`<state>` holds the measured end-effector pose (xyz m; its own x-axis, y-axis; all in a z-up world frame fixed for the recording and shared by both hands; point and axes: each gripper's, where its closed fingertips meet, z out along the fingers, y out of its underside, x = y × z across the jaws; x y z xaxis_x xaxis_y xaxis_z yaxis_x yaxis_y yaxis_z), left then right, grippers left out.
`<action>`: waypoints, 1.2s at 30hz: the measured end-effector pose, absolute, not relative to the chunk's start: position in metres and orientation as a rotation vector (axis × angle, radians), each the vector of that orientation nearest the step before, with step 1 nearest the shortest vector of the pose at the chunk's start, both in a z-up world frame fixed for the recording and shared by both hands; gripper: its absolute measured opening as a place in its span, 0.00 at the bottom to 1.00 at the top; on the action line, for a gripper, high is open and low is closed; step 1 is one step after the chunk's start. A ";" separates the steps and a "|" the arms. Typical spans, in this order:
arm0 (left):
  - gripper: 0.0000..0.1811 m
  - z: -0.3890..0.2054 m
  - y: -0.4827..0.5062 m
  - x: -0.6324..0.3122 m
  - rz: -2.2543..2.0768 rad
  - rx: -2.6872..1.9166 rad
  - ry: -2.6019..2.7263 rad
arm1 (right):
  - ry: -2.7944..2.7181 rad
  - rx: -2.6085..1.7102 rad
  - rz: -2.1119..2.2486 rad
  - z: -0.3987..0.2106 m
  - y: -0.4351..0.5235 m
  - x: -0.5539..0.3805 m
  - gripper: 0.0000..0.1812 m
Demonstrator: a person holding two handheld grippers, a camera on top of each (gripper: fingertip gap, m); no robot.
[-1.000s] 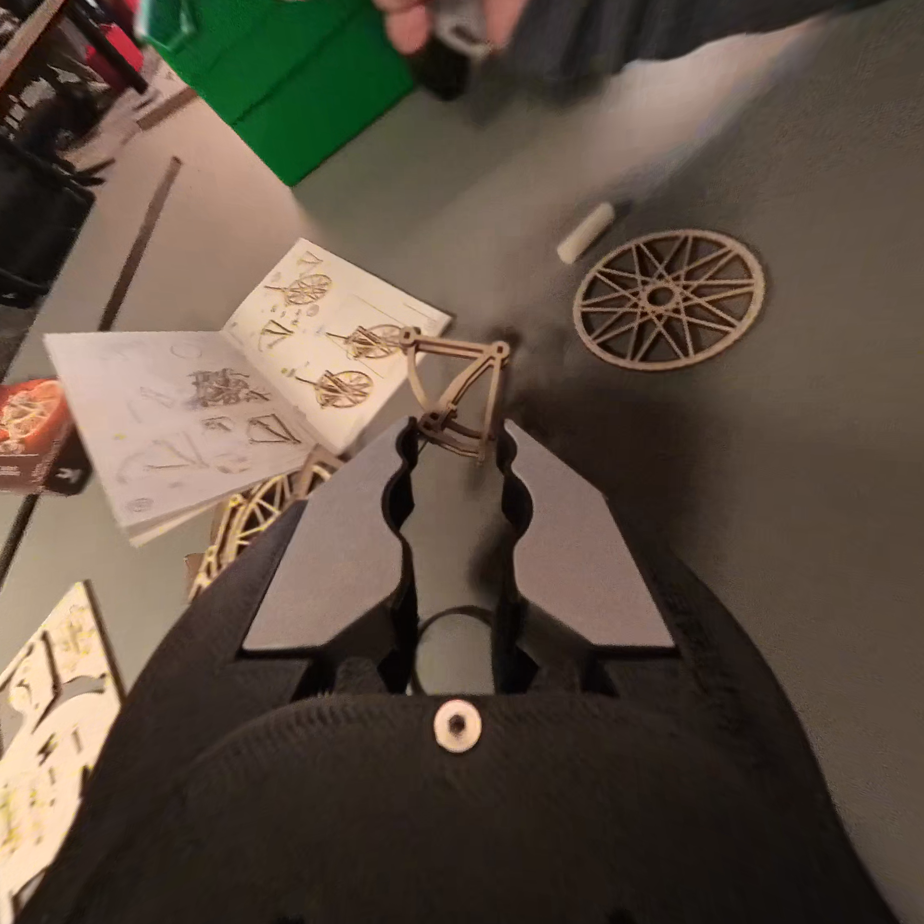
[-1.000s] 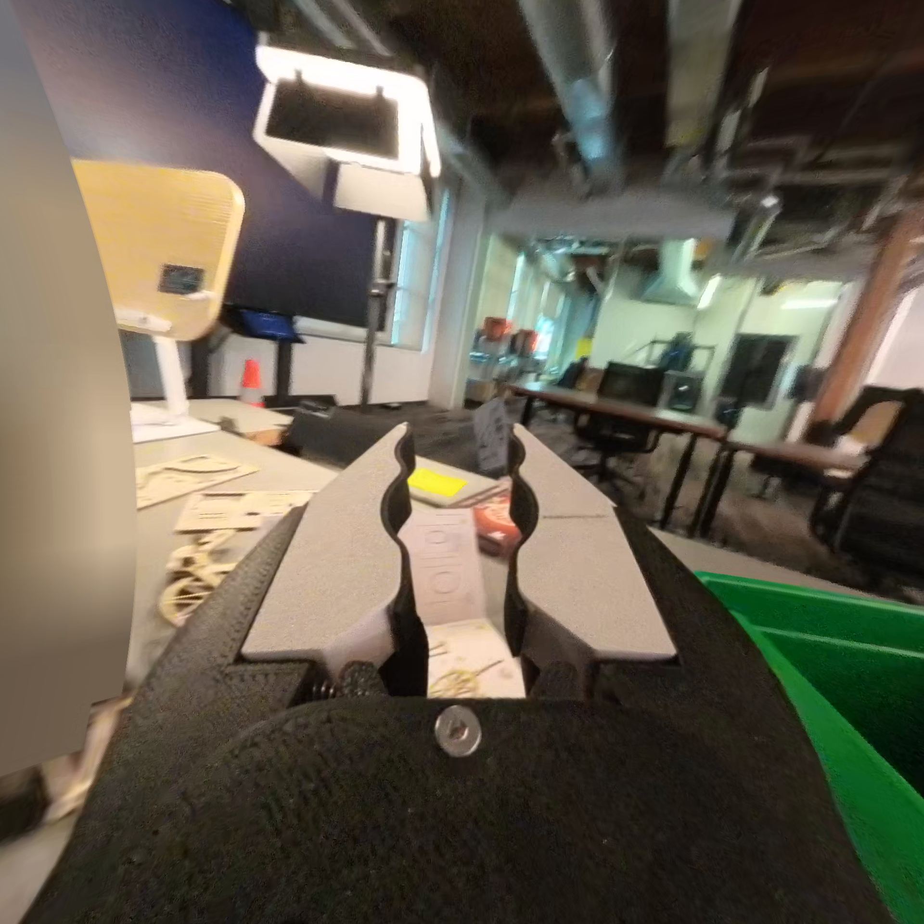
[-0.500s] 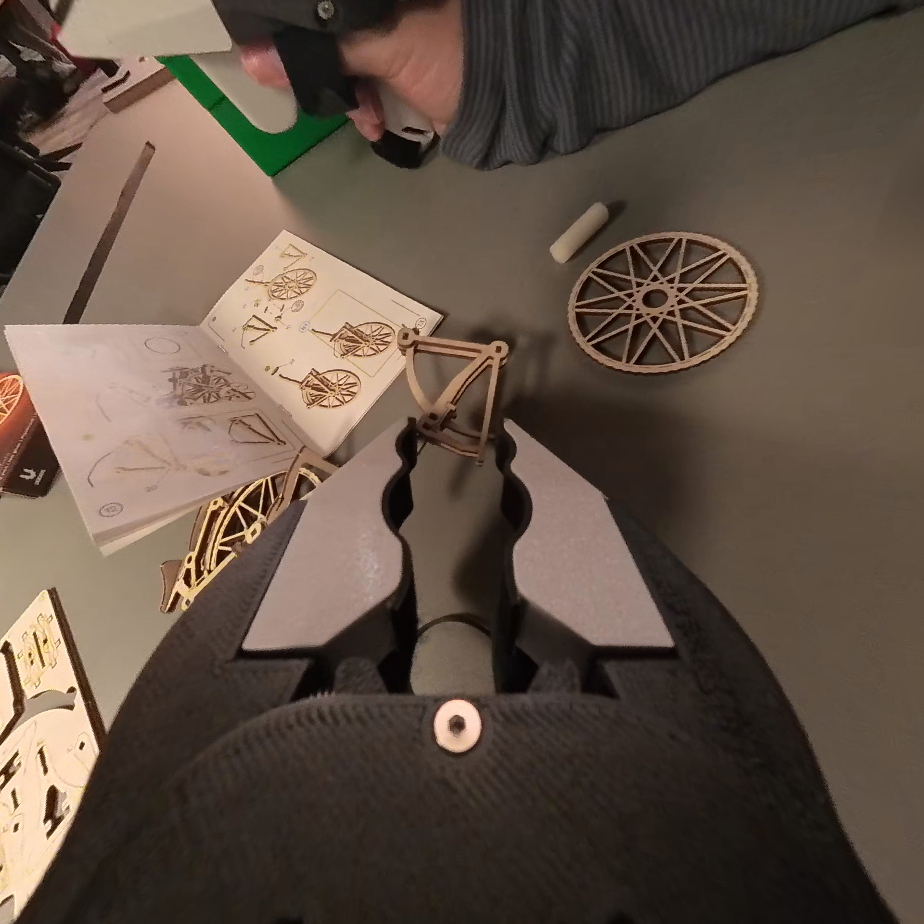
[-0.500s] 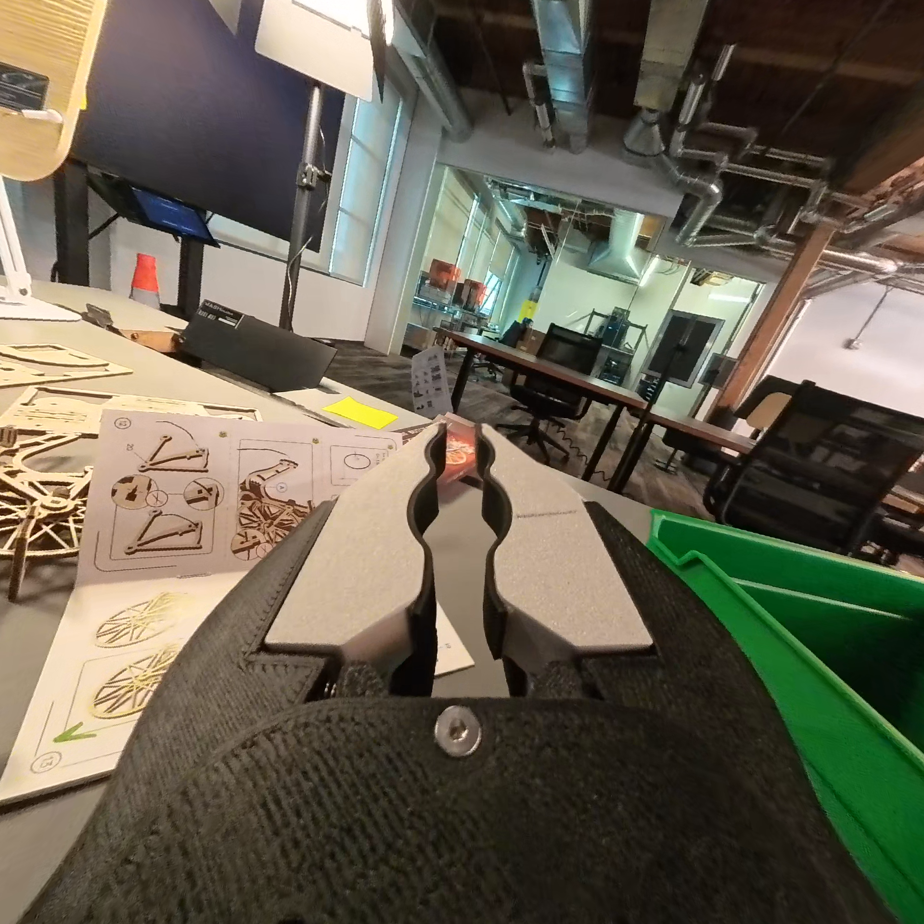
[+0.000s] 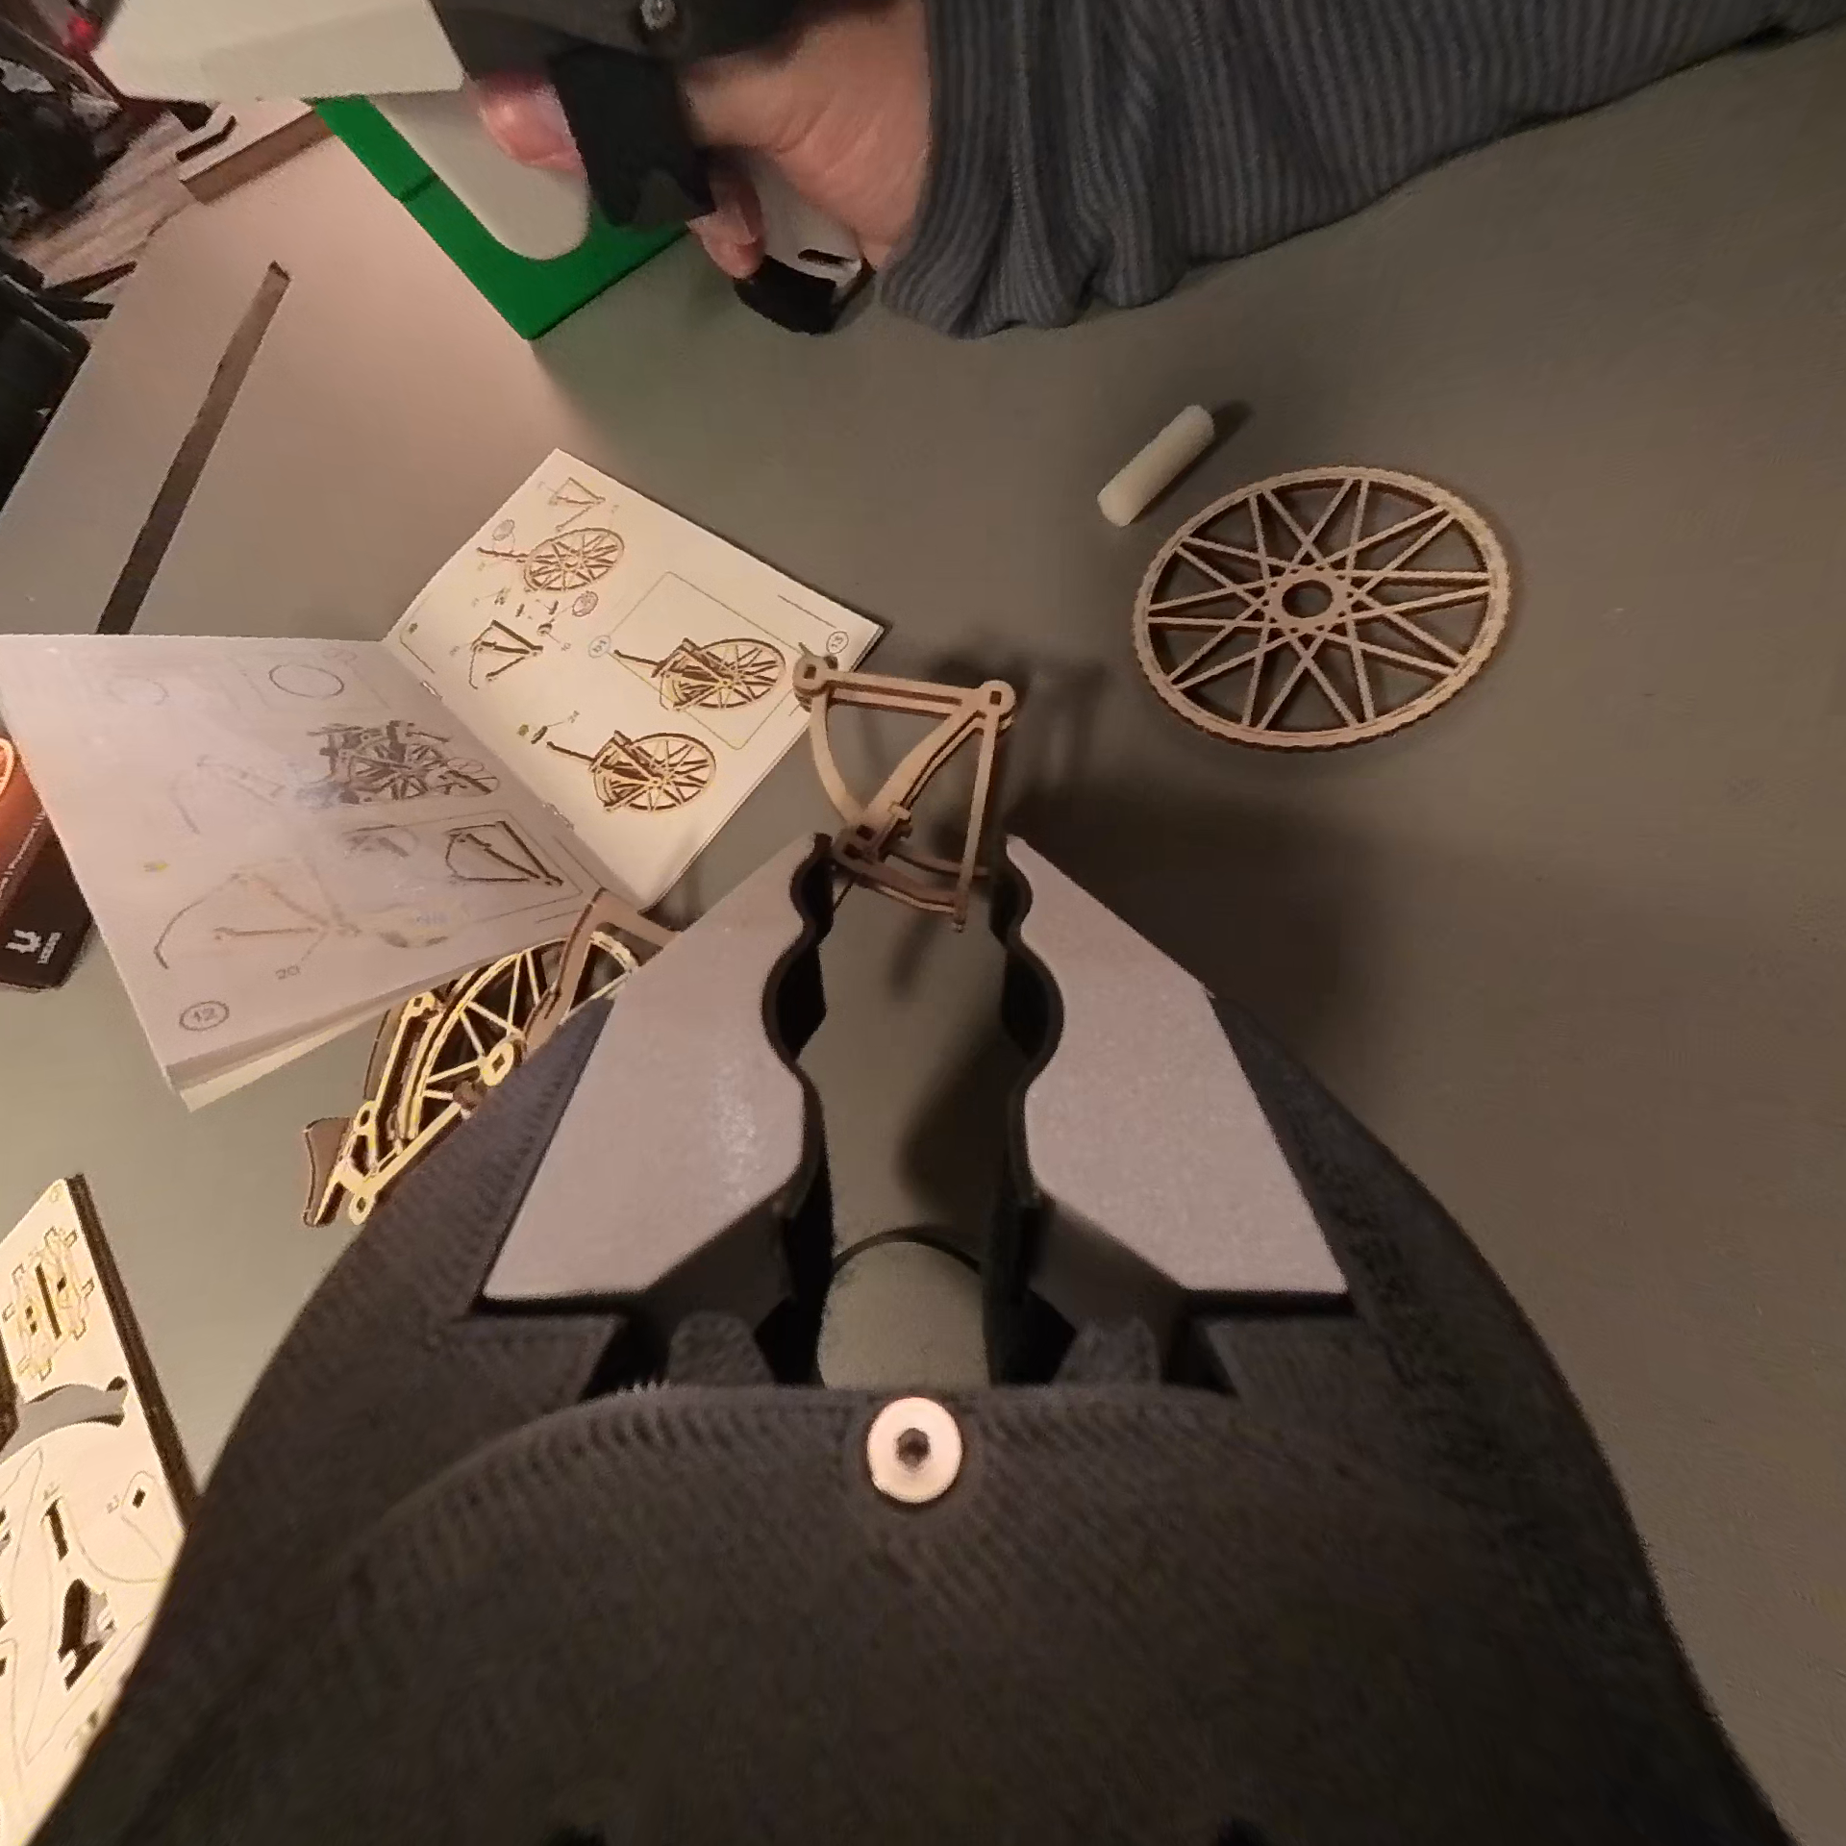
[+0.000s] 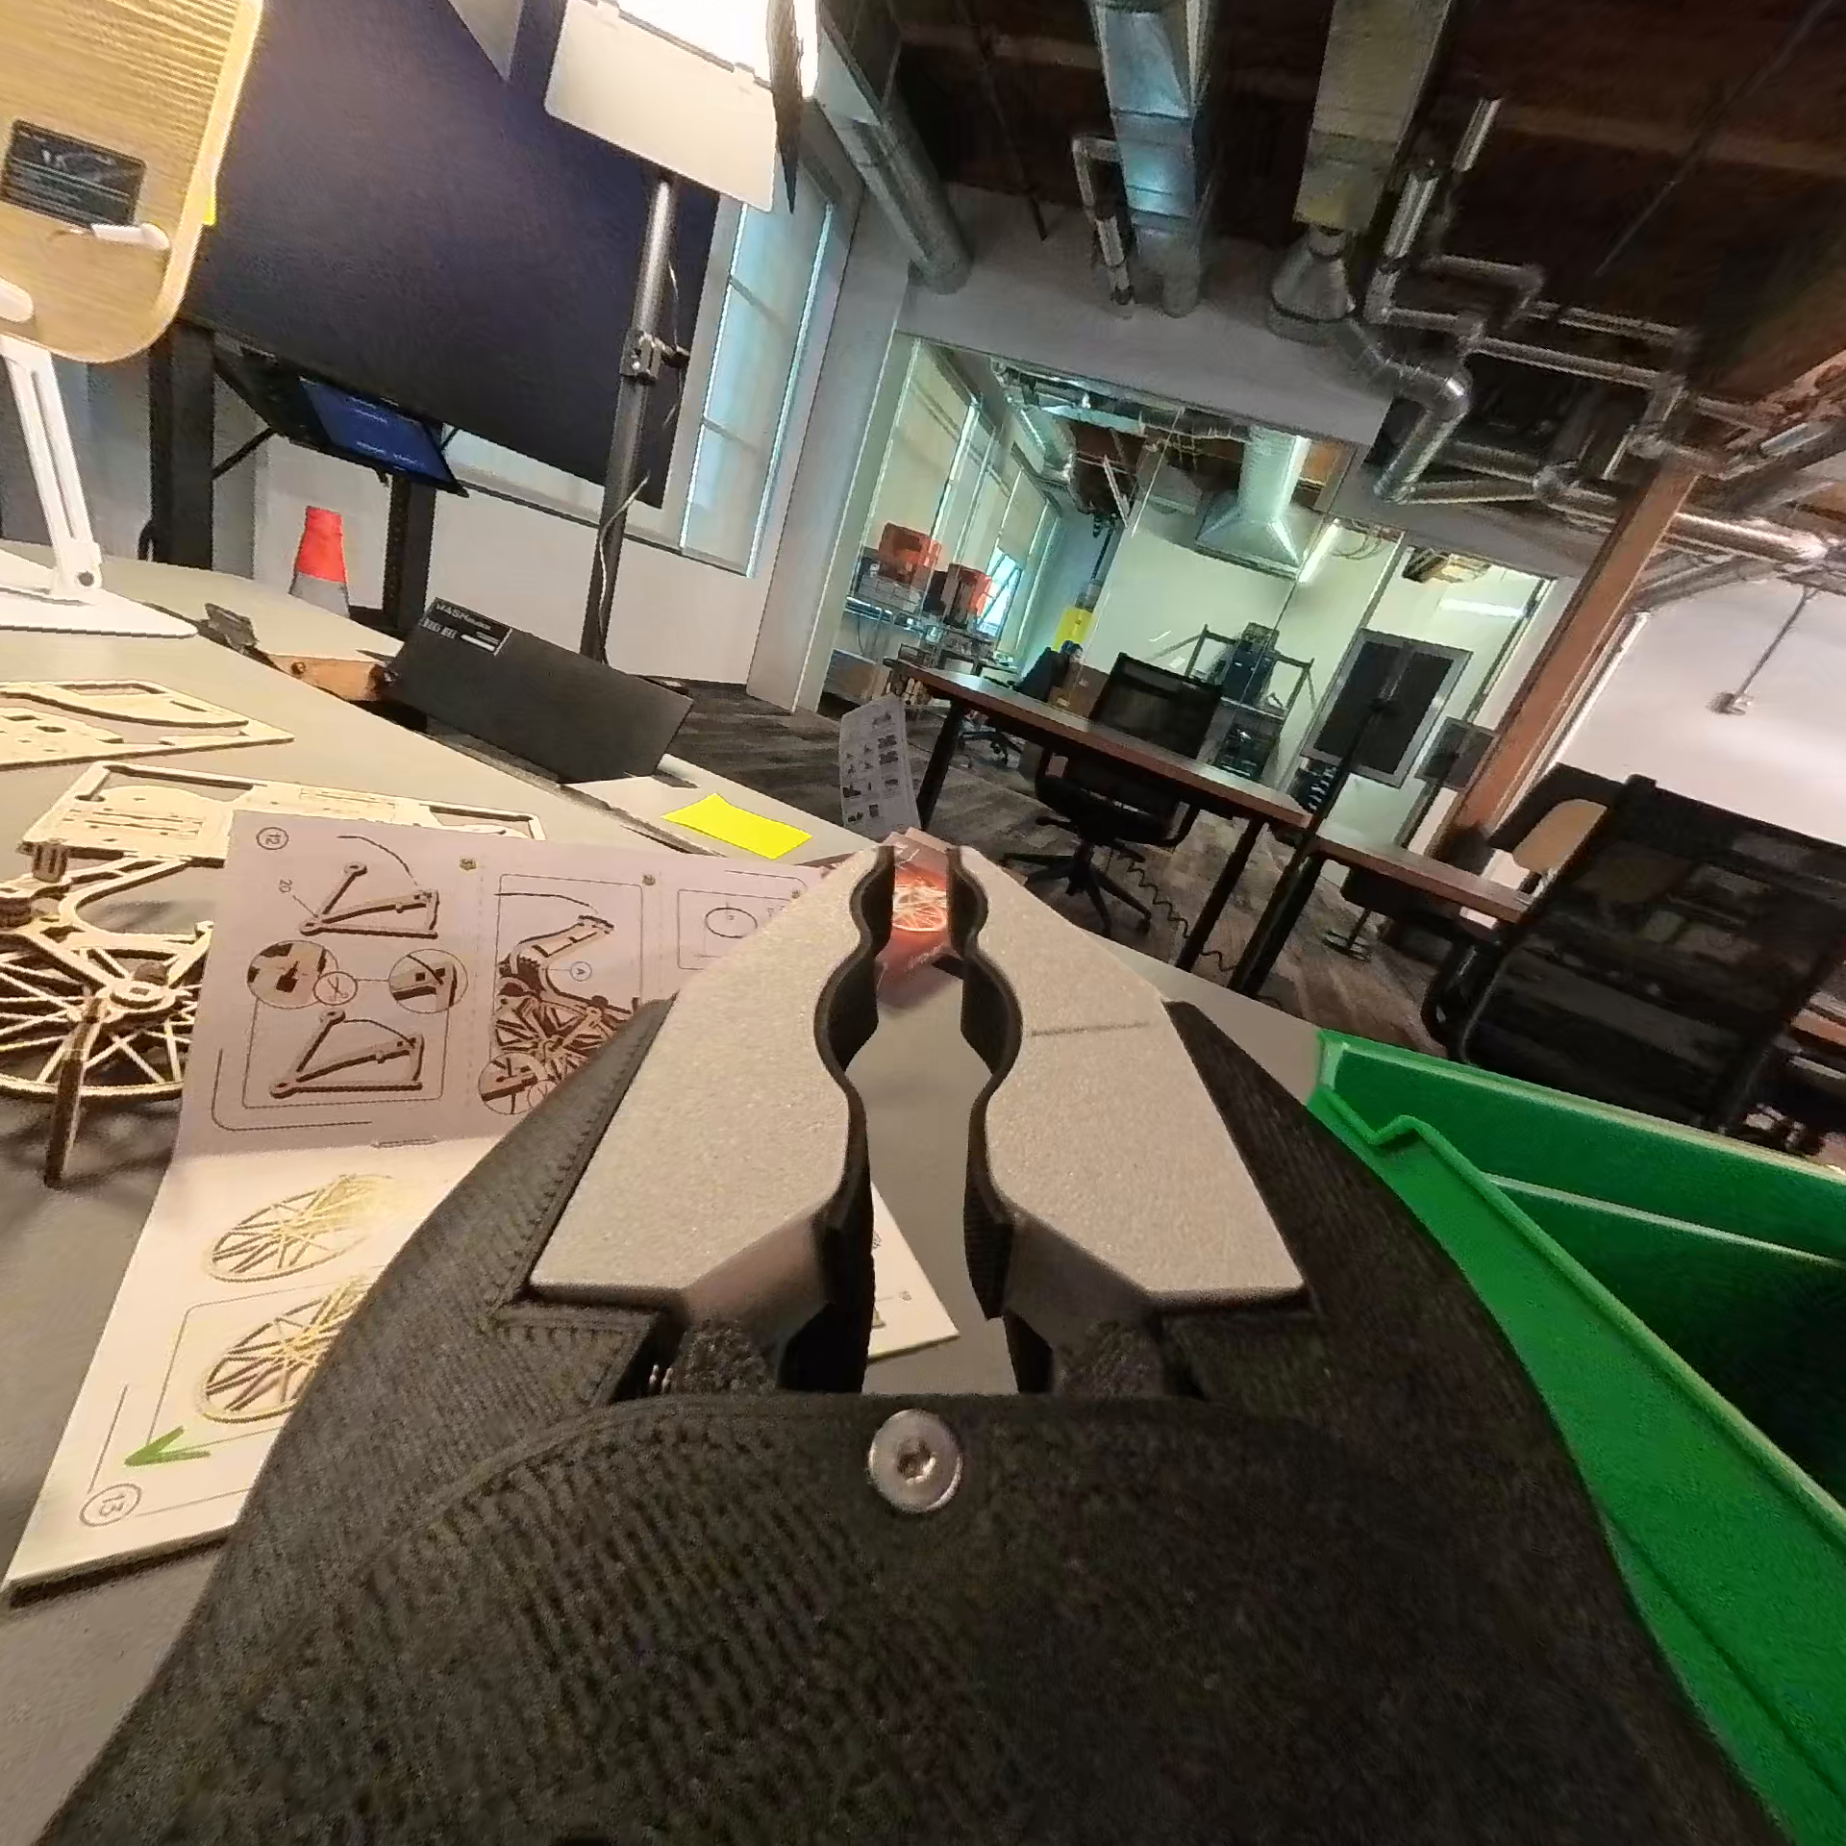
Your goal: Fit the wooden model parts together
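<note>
Left gripper [image 5: 904,879]: fingers clamped on the lower corner of a triangular wooden frame [image 5: 904,769], which stands up off the grey counter [image 5: 1398,999]; left of the fingers lie the half-built wheel assembly [image 5: 469,1039] and open instruction booklet [image 5: 400,779], ahead-right the loose spoked wheel [image 5: 1321,619] beside a small white cylinder [image 5: 1157,476]. Right gripper [image 6: 919,879]: fingers nearly together, holding nothing, low over the counter with booklet left, green bin [image 6: 1598,1299] right. Judgement: steady the frame, check the diagram, then bring the mating part squarely without forcing thin struts.
</note>
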<state>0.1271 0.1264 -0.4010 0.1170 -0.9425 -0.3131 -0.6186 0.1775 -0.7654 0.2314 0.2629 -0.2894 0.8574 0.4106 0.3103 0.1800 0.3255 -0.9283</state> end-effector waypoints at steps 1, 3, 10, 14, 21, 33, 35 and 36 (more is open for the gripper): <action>0.17 -0.401 0.126 0.127 -0.476 -1.534 1.591 | -0.558 -1.248 0.162 -0.290 0.263 0.231 0.04; 0.17 -0.401 0.126 0.127 -0.480 -1.537 1.591 | -0.559 -1.248 0.160 -0.290 0.263 0.231 0.04; 0.17 -0.401 0.126 0.127 -0.486 -1.542 1.592 | -0.564 -1.248 0.161 -0.290 0.263 0.230 0.04; 0.17 -0.402 0.126 0.127 -0.490 -1.545 1.593 | -0.566 -1.246 0.162 -0.290 0.263 0.230 0.04; 0.17 -0.402 0.126 0.127 -0.496 -1.548 1.594 | -0.559 -1.244 0.170 -0.289 0.263 0.231 0.04; 0.17 -0.405 0.120 0.127 -0.604 -1.602 1.627 | -0.557 -1.241 0.175 -0.289 0.263 0.231 0.04; 0.17 -0.398 0.116 0.129 -0.748 -1.653 1.581 | -0.556 -1.241 0.175 -0.289 0.262 0.231 0.04; 0.17 -0.390 0.112 0.131 -0.860 -1.658 1.537 | -0.556 -1.241 0.175 -0.289 0.262 0.231 0.04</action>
